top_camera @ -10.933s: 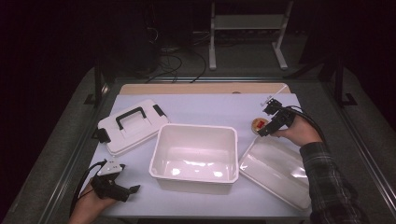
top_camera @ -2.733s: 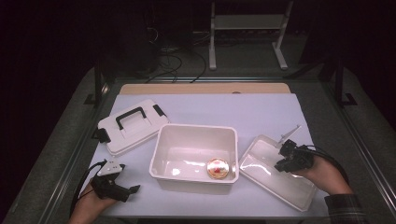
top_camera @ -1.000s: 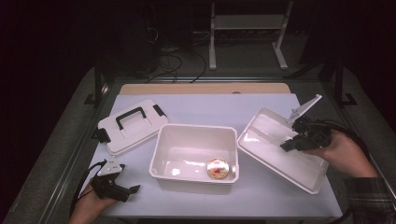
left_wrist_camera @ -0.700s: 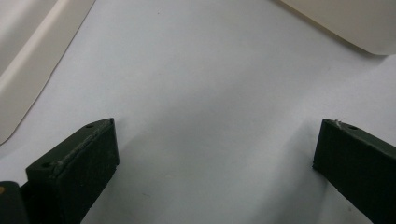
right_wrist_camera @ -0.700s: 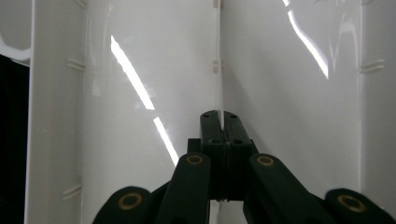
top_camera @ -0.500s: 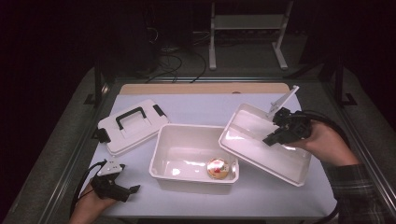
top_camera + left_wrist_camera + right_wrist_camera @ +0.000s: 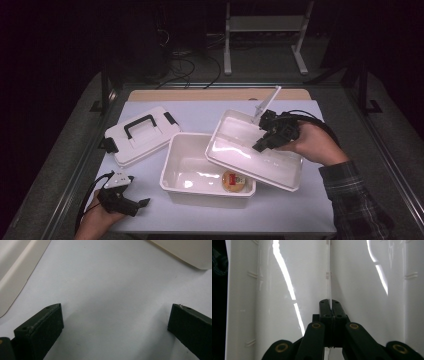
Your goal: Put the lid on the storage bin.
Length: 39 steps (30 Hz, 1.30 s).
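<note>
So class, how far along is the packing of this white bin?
Done: the round snack lies inside the white bin. In hand: the right gripper holds the clear tray tilted over the bin's right side. Left: seating the tray, then probably the handled lid.

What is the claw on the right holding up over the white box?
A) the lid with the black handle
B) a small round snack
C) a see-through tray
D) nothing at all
C: in the high view the right claw is shut on the rim of the see-through tray, tilted above the white box; the lid with the black handle lies on the table.
</note>
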Tool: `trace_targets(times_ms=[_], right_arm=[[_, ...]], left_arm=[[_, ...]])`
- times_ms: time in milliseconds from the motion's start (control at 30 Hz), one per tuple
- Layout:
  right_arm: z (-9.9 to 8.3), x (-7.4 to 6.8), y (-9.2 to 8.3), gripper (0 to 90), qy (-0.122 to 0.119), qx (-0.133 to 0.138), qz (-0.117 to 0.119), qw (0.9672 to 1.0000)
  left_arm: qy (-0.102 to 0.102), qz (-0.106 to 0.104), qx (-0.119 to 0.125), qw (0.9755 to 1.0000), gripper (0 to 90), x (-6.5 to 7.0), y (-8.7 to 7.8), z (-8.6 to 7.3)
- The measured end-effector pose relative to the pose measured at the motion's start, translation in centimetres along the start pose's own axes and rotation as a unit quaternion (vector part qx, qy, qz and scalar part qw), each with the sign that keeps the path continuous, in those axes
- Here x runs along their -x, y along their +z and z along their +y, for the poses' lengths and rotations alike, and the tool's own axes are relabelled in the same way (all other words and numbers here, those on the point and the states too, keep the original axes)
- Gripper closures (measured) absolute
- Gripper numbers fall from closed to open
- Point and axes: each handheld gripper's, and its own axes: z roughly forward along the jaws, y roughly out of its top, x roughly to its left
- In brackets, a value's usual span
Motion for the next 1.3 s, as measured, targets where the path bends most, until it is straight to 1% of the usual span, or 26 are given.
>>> trace_targets(times_ms=[33,67,100,133,167,200,233,300,400,433,467,533,600,633,667,700,733,767,800,833,900,967,1067,1133,1233,1300], right_arm=[[0.0,0.0,0.0,89.0,0.0,0.0,0.0,1.0],[0.7,-0.1,0.4,89.0,-0.009,-0.001,0.003,1.0],[0.7,-0.1,0.4,89.0,-0.009,-0.001,0.003,1.0],[1.4,-0.3,0.7,89.0,-0.014,-0.004,0.007,0.9999],[1.7,-0.4,0.8,89.0,-0.017,-0.005,0.009,0.9998],[1.7,-0.4,0.8,89.0,-0.017,-0.005,0.009,0.9998],[2.3,-0.6,1.1,89.0,-0.022,-0.005,0.013,0.9997],[2.6,-0.6,1.2,89.0,-0.025,-0.007,0.014,0.9996],[3.8,-0.9,1.7,89.0,-0.036,-0.005,0.02,0.9991],[3.8,-0.9,1.7,89.0,-0.036,-0.005,0.02,0.9991],[4.5,-1.1,2.0,89.0,-0.041,-0.004,0.023,0.9989],[5.1,-1.3,2.3,89.0,-0.045,-0.004,0.028,0.9986],[5.7,-1.4,2.6,89.0,-0.051,-0.004,0.031,0.9982],[5.7,-1.4,2.6,89.0,-0.051,-0.004,0.031,0.9982],[6.3,-1.6,2.9,89.0,-0.056,-0.004,0.033,0.9979],[6.3,-1.6,2.9,89.0,-0.056,-0.004,0.033,0.9979],[6.8,-1.8,3.1,89.0,-0.059,-0.004,0.038,0.9975],[6.8,-1.8,3.1,89.0,-0.059,-0.004,0.038,0.9975],[7.3,-2.0,3.4,89.0,-0.063,-0.005,0.041,0.9972],[7.3,-2.0,3.4,89.0,-0.063,-0.005,0.041,0.9972],[8.0,-2.3,3.9,89.0,-0.07,-0.004,0.045,0.9965],[8.3,-2.4,4.0,89.0,-0.073,-0.004,0.046,0.9962],[9.2,-2.8,4.8,89.0,-0.08,-0.01,0.052,0.9953],[9.3,-2.9,4.9,89.0,-0.084,-0.01,0.053,0.9951],[9.7,-3.1,5.6,89.0,-0.088,-0.015,0.057,0.9943],[9.8,-3.2,5.9,89.0,-0.088,-0.016,0.058,0.9943]], left_arm=[[0.0,0.0,0.0,1.0,0.0,0.0,0.0,0.0],[-0.001,0.0,0.0,1.0,0.0,0.0,0.0,0.0],[-0.001,0.0,0.0,1.0,0.0,0.0,0.0,0.0],[-0.001,0.0,0.0,1.0,0.0,0.0,0.0,0.0],[-0.001,0.0,0.0,1.0,0.0,0.0,0.0,0.0],[0.0,0.0,0.0,1.0,0.0,0.0,0.0,0.0],[0.0,0.0,0.0,1.0,0.0,0.0,0.0,0.0],[0.0,0.0,-0.001,1.0,0.0,0.0,0.0,0.0],[0.0,0.0,-0.001,1.0,0.0,0.0,0.0,0.0],[0.0,0.0,-0.001,1.0,0.0,0.0,0.0,0.0],[0.0,-0.001,-0.001,1.0,0.0,0.0,0.0,0.0],[0.0,0.0,-0.001,1.0,0.0,0.0,0.0,0.0],[0.0,0.0,-0.001,1.0,0.0,0.0,0.0,0.0],[0.0,0.0,-0.001,1.0,0.0,0.0,0.0,0.0],[0.0,0.0,-0.001,1.0,0.0,0.0,0.0,0.0],[0.0,0.0,-0.001,1.0,0.0,0.0,0.0,0.0],[0.0,0.0,-0.001,1.0,0.0,0.0,0.0,0.0],[0.0,0.0,-0.001,1.0,0.0,0.0,0.0,0.0],[0.0,0.0,0.0,1.0,0.0,0.0,0.0,0.0],[0.0,0.0,0.0,1.0,0.0,0.0,0.0,0.0],[0.0,0.0,-0.001,1.0,0.0,0.0,0.0,0.0],[0.0,0.0,-0.001,1.0,0.0,0.0,0.0,0.0],[0.0,0.0,-0.001,1.0,0.0,0.0,0.0,0.0],[0.0,0.0,-0.001,1.0,0.0,0.0,0.0,0.0],[0.0,0.0,-0.001,1.0,0.0,0.0,0.0,0.0],[0.0,0.0,-0.001,1.0,0.0,0.0,0.0,0.0]])
